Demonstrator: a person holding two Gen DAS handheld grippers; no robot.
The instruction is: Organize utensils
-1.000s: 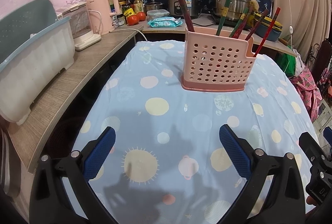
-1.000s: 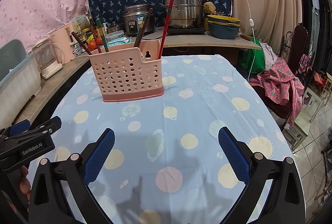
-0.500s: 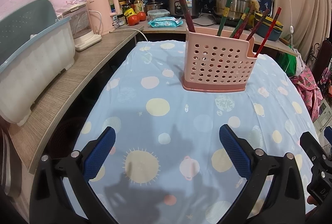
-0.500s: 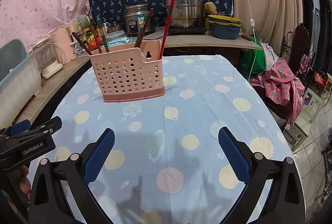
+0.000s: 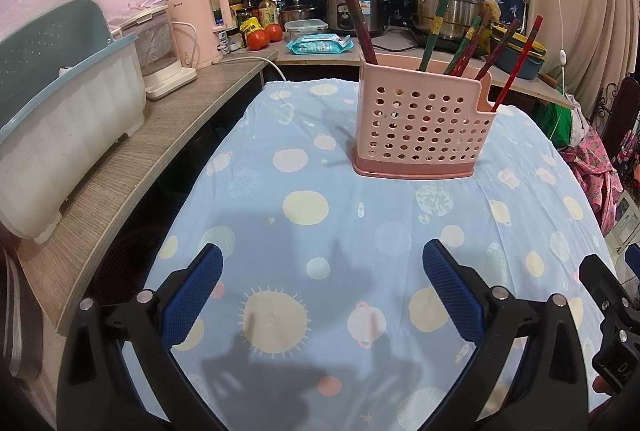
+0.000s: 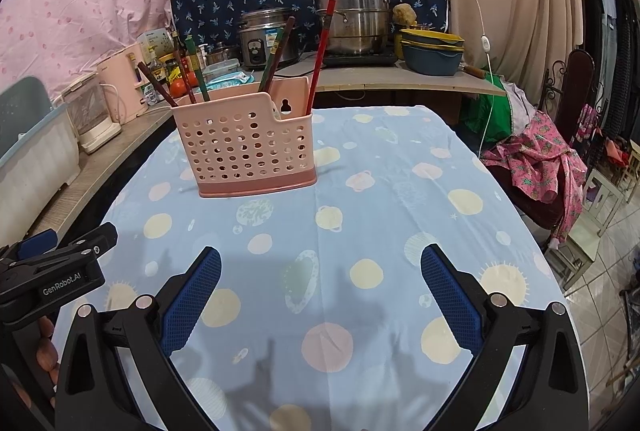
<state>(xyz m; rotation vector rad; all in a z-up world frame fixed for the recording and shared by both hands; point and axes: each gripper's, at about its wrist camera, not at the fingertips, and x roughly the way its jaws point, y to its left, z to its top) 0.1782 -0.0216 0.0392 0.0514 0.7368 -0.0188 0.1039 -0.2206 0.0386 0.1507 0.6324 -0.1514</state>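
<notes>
A pink perforated plastic utensil holder (image 5: 420,131) stands upright toward the far end of the counter draped in a blue dotted cloth (image 5: 320,215), with red and green chopsticks (image 6: 320,55) leaning inside. The left gripper (image 5: 322,293) and right gripper (image 6: 320,291) hover well short of it, jaws spread wide and empty.

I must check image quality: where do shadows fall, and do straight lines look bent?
Left wrist view: the left tool throws dark shadows on the tablecloth near the lens; the wooden counter curves. Right wrist view: the same shadows under the right tool; corners are black; the pink holder is sharp.
</notes>
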